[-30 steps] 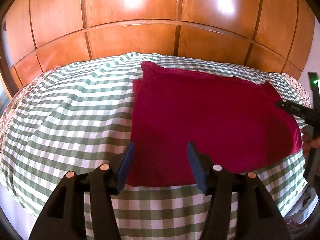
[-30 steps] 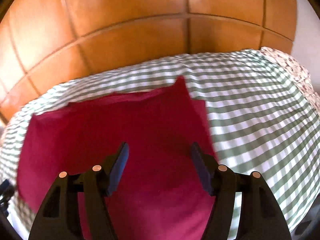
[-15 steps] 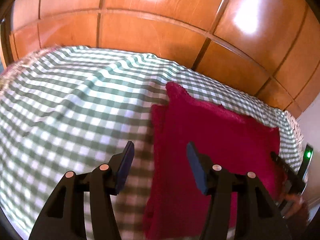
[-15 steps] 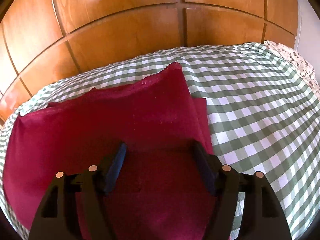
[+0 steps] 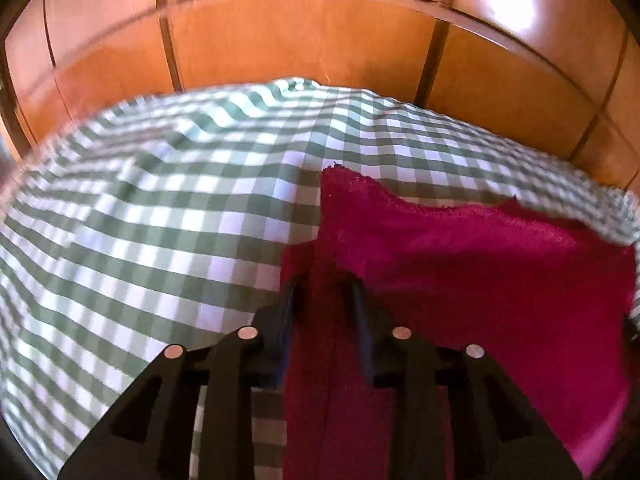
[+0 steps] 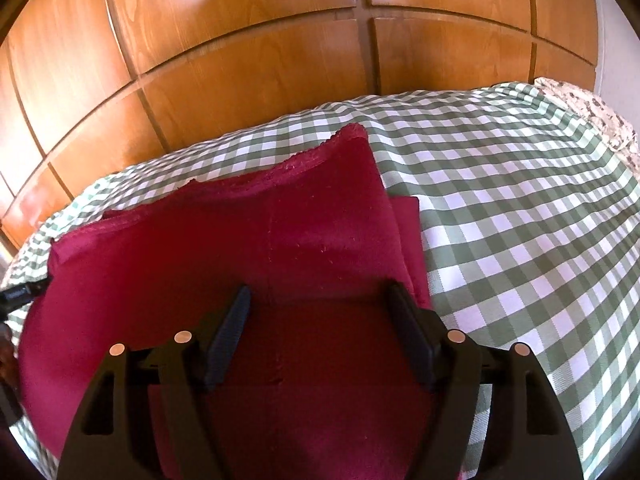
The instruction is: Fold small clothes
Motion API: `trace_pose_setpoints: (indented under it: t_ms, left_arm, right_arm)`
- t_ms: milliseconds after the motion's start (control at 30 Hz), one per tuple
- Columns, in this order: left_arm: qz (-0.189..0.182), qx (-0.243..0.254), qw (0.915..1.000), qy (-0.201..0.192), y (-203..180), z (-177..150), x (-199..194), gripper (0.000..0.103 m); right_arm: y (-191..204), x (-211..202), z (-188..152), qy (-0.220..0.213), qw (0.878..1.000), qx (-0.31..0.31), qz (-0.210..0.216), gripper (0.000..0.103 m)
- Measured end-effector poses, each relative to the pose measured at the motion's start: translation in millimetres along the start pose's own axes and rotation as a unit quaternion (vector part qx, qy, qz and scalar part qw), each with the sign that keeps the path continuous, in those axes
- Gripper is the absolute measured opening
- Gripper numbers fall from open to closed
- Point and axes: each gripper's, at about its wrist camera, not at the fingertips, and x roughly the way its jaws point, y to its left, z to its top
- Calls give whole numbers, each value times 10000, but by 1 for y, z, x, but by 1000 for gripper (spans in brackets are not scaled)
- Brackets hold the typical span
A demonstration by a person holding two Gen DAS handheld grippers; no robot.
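Dark red terry cloth [image 5: 480, 272] is straddled at its left edge by the left gripper [image 5: 326, 292], whose jaws have just been closing, seemingly pinching it; the right gripper [image 6: 320, 300] is held wide apart over it.

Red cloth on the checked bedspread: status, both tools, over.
Left tool has just been closing, cloth's left edge between its jaws. Right tool open over the cloth's right end. Red cloth flat on checked bedspread. Nothing in the way.

Bright daylight glared off the wooden panels [image 5: 304, 40]; the left view was motion-blurred, edges bowed by fisheye, corners dark.
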Motion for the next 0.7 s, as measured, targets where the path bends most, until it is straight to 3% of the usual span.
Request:
trace_pose_setpoints:
  t_ms: [100,333,500,633,667,700]
  left_arm:
    - [234,-145,9995,-129,4,-2,-17,45]
    - [280,-117,9955,-898,0,-31,-76,43]
    - [227,232,9952,-925,-21,-63,-91,48]
    - [434,453,9967,-508,-32,-69,-75,47]
    - [402,444,9963,-621,-31,-68,-80,47]
    - [387,445,9957,-720,-32,-68,-83,54]
  right_arm:
    - [-3,0,0,-1,10000,59,74,72]
    - [-1,-1,0,-54,9999,50,77,73]
    - [1,-1,-1,-51,10000,34,45,74]
    - [2,-1,0,-28,10000,6,17,74]
    - [3,-1,0,-13,10000,-7,-1,74]
    - [3,-1,0,-9,10000,-17,-9,74]
